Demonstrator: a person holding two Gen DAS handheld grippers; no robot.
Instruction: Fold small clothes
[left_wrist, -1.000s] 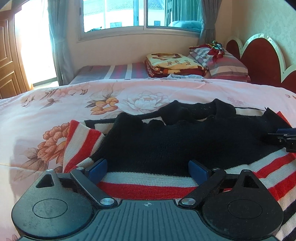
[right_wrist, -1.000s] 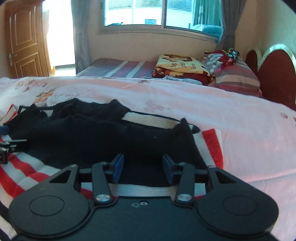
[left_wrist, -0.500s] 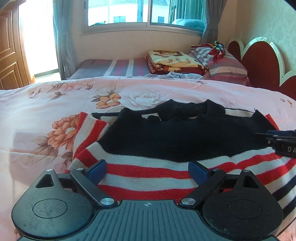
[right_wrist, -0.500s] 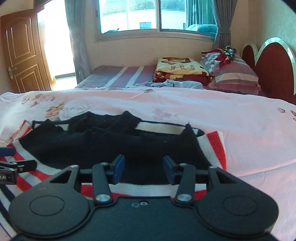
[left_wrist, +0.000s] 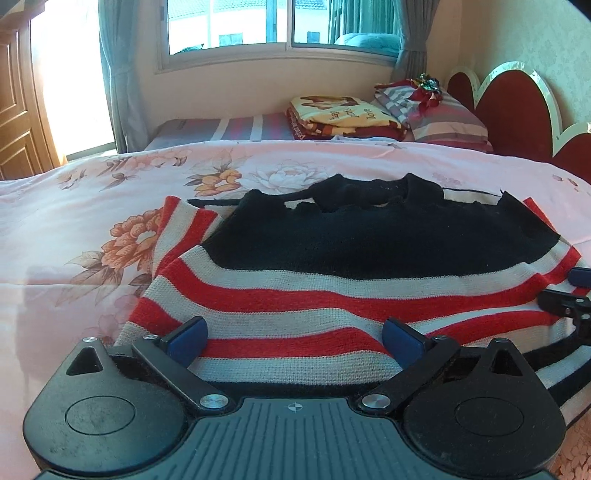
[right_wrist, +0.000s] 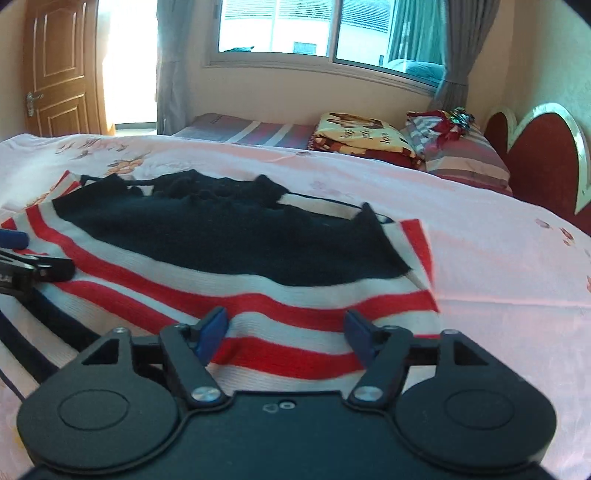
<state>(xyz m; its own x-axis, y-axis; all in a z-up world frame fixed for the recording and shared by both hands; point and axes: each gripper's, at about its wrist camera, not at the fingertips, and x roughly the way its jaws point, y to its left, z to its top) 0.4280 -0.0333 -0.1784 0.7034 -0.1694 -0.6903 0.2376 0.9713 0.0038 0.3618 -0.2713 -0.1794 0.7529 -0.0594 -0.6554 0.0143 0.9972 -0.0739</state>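
Both claws, left claw and right claw, spread, empty over striped sweater on bed. Risk: single-layer pinch drags knit, skewing fold.

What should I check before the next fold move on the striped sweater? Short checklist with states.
1. Left gripper open: ok, jaws spread wide over the sweater.
2. Right gripper open: ok, jaws apart over the red and white stripes.
3. Cloth pinched in either gripper: not ok, neither holds any.
4. Sweater lying spread on the bed: ok, though the black top part looks bunched near the collar.
5. Grippers apart from each other: ok, each shows at the edge of the other's view.
6. Fingers touching the fabric: cannot tell.
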